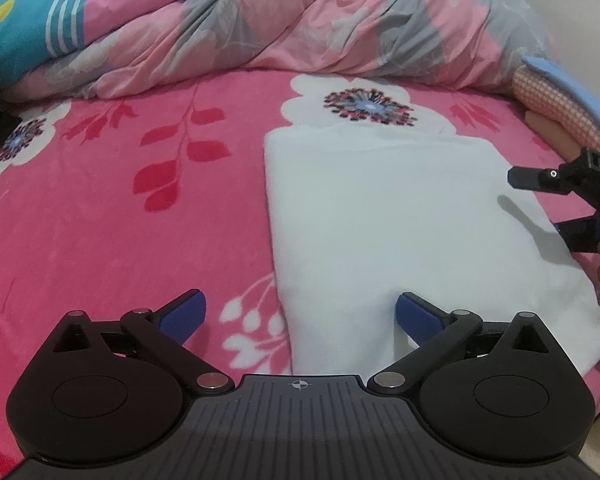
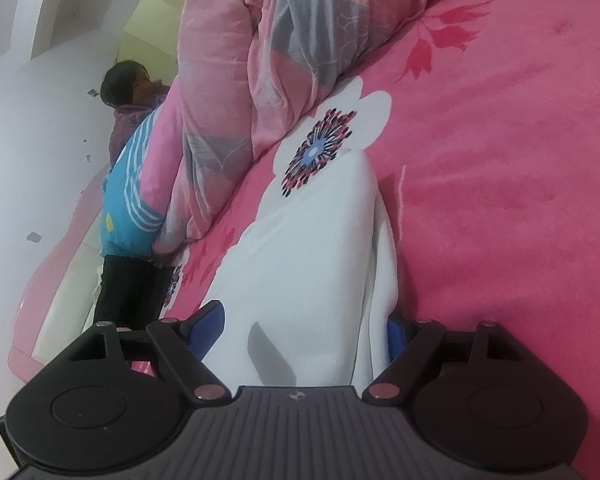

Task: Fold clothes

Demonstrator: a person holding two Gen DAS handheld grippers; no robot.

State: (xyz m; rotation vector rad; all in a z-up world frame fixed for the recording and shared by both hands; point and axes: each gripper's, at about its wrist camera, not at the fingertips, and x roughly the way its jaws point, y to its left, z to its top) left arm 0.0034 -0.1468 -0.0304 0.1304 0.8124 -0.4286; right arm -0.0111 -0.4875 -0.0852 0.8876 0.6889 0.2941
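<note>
1. Left gripper (image 1: 300, 314) released, jaws spread wide, hovering over the near left corner of the white garment (image 1: 412, 220); nothing clamped between the blue pads (image 1: 182, 316).
2. Right gripper (image 2: 304, 330) spread too, straddling a raised fold of that garment; contact of the pads with the cloth impossible to judge.
3. Garment folded into a rectangle, lying flat on the pink floral blanket (image 1: 120, 208).
4. Beyond it, a bunched pink-and-grey quilt (image 1: 300, 28).
5. Farthest off, a person (image 2: 128, 184) beside the bed.
</note>
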